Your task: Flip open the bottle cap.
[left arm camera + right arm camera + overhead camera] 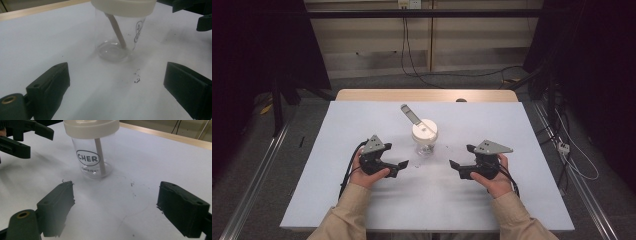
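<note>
We note 1 clear plastic cup (425,141) standing upright near the middle of the white tabletop (362,200), between the 2 tools. It carries a cream lid (91,127), and a pale straw (100,157) runs down through the lid and leans to the cup's base. Black print on the wall reads "CHER" inside an oval, with "CHERISH" below it. The cup looks empty. The left tool (402,165) rests just left of the cup with jaws spread and nothing between them. The right tool (454,165) sits just right of it, jaws likewise spread. Neither touches the cup. Small dark specks (136,77) mark the tabletop in front of it.
</note>
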Motion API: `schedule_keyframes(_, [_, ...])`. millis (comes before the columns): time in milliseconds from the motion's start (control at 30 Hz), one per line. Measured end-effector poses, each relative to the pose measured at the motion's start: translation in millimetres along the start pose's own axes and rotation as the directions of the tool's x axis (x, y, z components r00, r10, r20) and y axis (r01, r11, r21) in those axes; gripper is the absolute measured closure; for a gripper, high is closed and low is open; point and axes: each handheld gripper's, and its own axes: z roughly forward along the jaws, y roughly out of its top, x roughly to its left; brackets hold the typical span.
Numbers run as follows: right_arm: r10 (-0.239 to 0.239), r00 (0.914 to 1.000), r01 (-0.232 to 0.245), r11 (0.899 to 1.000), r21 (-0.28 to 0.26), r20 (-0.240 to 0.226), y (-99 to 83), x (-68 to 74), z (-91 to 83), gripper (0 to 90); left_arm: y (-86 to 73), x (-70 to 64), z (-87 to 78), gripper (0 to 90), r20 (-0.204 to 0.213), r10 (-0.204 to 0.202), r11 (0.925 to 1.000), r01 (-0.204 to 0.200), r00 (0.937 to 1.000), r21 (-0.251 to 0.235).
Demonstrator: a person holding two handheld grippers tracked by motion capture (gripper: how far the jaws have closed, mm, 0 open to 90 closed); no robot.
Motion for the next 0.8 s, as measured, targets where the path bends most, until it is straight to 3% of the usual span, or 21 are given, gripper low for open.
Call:
schedule_keyframes(167, [-0.009, 1.0000, 0.009, 1.000, 0.012, 0.003, -7.0, -1.7, -9.7, 12.5, -3.3, 1.1, -10.1, 6.3, 0.003, -0.017, 0.9997, 0.017, 0.9998, -0.014])
schedule_keyframes(367, [-0.001, 0.9999, 0.001, 1.000, 0.008, 0.015, -13.9, -6.1, -21.0, 11.3, -7.1, 4.7, -20.0, 6.4, -0.022, -0.021, 0.9996, 0.020, 0.9995, -0.018])
schedule_keyframes(800, [0.003, 0.9994, -0.003, 1.000, 0.010, 0.034, -29.8, -9.9, -41.8, 10.5, -17.6, 11.0, -41.1, 6.5, -0.050, -0.012, 0.9999, 0.012, 0.9987, -0.006])
